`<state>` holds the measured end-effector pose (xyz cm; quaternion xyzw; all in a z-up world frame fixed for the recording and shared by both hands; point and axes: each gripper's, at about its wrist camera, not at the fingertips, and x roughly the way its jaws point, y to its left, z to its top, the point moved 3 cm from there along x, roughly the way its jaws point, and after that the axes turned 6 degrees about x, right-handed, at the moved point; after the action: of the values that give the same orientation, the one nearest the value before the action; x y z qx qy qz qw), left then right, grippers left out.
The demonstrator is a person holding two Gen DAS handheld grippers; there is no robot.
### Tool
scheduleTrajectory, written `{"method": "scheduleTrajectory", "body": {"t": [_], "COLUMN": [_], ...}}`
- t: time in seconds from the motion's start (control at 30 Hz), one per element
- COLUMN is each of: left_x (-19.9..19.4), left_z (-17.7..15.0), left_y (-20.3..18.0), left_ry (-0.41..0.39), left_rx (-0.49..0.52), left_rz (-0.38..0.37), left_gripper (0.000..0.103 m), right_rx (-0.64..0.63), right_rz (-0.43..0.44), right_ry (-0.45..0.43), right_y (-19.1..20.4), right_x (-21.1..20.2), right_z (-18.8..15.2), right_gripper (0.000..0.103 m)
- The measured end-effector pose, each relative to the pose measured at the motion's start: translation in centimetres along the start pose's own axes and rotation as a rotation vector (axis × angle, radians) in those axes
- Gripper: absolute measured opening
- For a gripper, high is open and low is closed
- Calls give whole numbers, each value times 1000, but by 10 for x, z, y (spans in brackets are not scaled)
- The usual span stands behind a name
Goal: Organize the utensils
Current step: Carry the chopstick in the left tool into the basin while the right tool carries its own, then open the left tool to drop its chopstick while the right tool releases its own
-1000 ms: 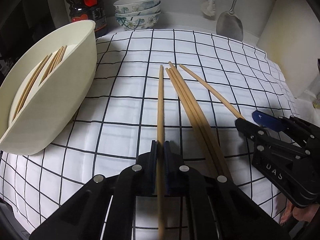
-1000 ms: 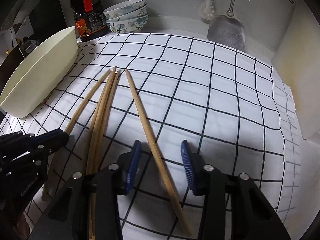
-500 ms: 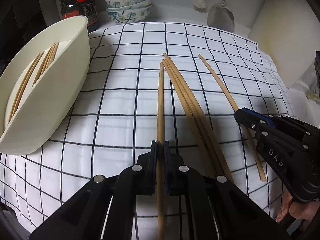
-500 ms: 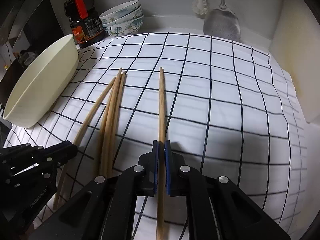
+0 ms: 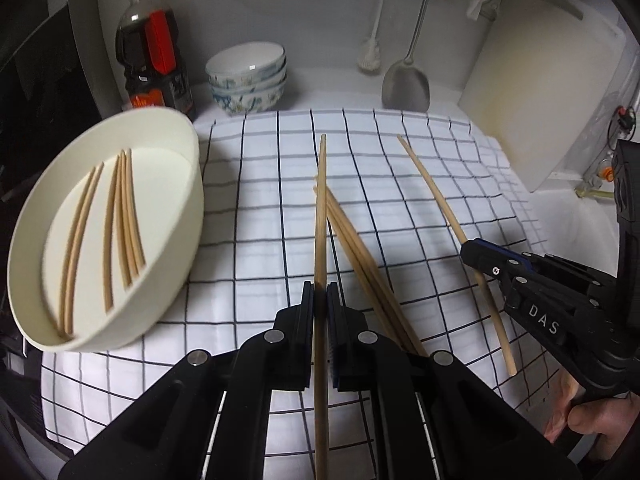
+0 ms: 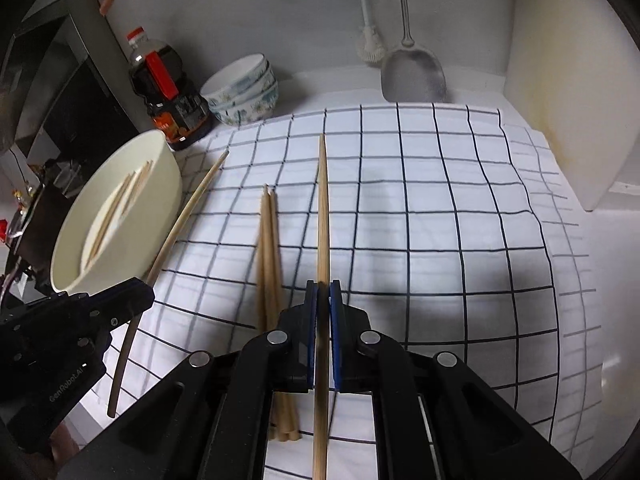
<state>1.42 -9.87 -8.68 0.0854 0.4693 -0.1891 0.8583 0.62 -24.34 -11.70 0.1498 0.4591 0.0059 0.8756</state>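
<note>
One chopstick [image 5: 320,216] is clamped in the left gripper [image 5: 320,300], another [image 6: 322,216] in the right gripper [image 6: 323,300], both raised over the checked cloth [image 5: 256,216]. Three chopsticks [image 6: 269,248] lie between them; more rest in the bowl [image 5: 176,240]

Grey-white wall [image 5: 320,20] behind; white tabletop [image 6: 600,280] under checked cloth [image 5: 260,200]; cutting board [image 5: 540,100] leaning right; dim light.
</note>
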Motion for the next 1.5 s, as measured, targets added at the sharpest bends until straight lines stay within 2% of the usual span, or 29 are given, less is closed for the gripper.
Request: {"method": "scheduleTrajectory", "body": {"t": [0.13,0.27,0.4,0.5,0.7,0.93,1.13,1.5], "left_x": [-16,-32,-45,-51,-50,-33,-8,28], "left_z": [10,16,19,19,14,7,0,-5], "left_y": [19,52,92,132,203,252,271,276], "left_ry": [-33,-71,-100,-111,-99,-61,-6,65], "left_rx": [-11,-47,-83,-126,-216,-262,-275,-279], "left_rz": [-5,23,62,107,167,190,170,135], "left_gripper": [7,7,7,7,7,7,7,7], "right_rx": [-8,-26,-59,-116,-220,-262,-242,-201], "right_rz": [16,43,88,131,197,230,208,131], "right_ry": [-22,-33,-37,-36,-10,40,113,223], "right_y": [17,44,82,125,202,261,279,279], "right_x": [-10,-11,-7,3,31,69,105,147], "right_z": [10,26,42,53,69,73,67,58], "right_gripper": [6,6,6,6,6,6,6,6]}}
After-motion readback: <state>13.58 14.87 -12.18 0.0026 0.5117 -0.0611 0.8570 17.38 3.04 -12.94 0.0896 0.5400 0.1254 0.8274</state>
